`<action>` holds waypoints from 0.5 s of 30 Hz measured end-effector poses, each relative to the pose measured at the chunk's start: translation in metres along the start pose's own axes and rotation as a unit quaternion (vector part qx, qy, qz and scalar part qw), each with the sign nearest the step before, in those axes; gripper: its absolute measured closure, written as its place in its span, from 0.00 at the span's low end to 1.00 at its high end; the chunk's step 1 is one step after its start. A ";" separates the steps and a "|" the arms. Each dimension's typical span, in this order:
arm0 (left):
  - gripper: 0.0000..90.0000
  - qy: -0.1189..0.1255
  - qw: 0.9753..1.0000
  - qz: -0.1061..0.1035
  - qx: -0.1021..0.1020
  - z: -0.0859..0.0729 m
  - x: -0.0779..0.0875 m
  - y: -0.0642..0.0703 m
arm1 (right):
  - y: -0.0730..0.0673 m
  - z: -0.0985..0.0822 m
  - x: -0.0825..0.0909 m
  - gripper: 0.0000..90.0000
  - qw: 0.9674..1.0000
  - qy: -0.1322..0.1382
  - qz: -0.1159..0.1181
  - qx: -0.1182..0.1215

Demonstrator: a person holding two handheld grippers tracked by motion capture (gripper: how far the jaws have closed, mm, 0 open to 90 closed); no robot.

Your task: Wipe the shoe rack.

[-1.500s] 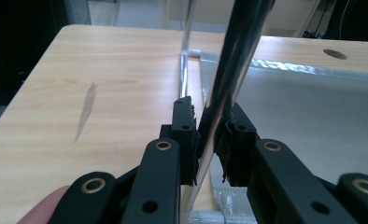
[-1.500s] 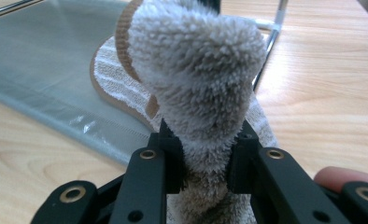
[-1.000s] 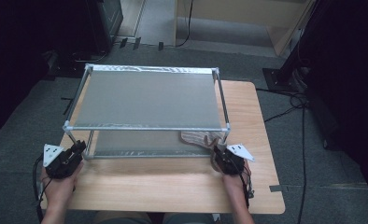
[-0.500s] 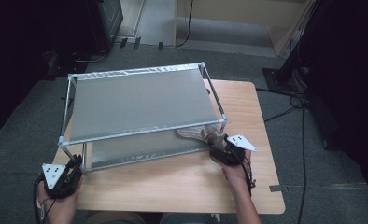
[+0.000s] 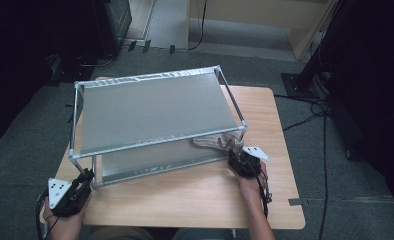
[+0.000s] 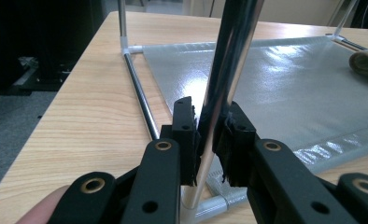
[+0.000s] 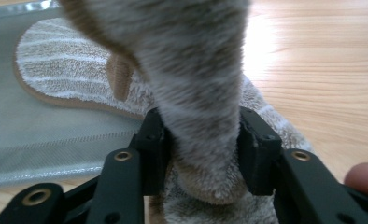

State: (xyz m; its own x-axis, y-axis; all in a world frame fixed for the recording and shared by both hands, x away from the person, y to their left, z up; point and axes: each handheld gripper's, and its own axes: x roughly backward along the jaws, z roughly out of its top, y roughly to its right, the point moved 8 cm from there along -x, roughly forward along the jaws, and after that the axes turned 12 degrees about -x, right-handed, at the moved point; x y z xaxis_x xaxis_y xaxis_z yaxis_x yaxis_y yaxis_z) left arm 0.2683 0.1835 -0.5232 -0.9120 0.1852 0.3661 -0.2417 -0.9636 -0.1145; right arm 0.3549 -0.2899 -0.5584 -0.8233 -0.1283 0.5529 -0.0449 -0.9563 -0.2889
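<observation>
Jaws first: your left gripper (image 6: 209, 140) is clamped tight on the upright chrome post (image 6: 229, 65) at the near left corner of the rack (image 5: 155, 107), pads pressing both sides of the tube just above its white corner joint. Your right gripper (image 7: 205, 154) has just been closing, and its pads press the sides of a fuzzy grey-brown slipper (image 7: 196, 88) that stands up between them, one end down in the jaws and the rest rising toward the camera.

In the high view, your left gripper (image 5: 70, 192) sits at the near left edge of the table (image 5: 195, 200), and your right gripper (image 5: 244, 162) at the rack's near right corner. The rack's long axis runs left to right but is skewed, its right end swung farther from you. A second slipper (image 7: 65, 79) lies flat on the lower shelf (image 6: 285, 88), sole up, long axis along the shelf.

The top shelf hides most of the lower one from above. The held slipper's upper end is blurred and cut off in the right gripper view, so you cannot tell toe from heel.
</observation>
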 end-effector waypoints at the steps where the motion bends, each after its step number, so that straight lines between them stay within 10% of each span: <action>1: 0.88 -0.001 1.000 0.004 -0.006 0.000 0.000 0.002 | 0.000 -0.001 0.002 0.67 1.000 0.010 -0.014 0.003; 8: 0.89 -0.006 1.000 0.001 -0.010 0.001 0.001 0.007 | 0.001 -0.007 0.010 0.70 0.997 0.041 -0.060 -0.019; 15: 0.90 -0.014 1.000 0.015 -0.022 0.001 0.001 0.011 | 0.008 -0.003 0.008 0.61 0.996 0.046 -0.046 -0.056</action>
State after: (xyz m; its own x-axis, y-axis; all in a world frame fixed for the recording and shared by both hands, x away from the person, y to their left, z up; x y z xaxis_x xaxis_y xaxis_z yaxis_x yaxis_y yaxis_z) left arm 0.2652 0.1733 -0.5234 -0.9098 0.1494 0.3873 -0.2285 -0.9591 -0.1668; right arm 0.3463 -0.2975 -0.5581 -0.8607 -0.0127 0.5090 -0.1812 -0.9266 -0.3295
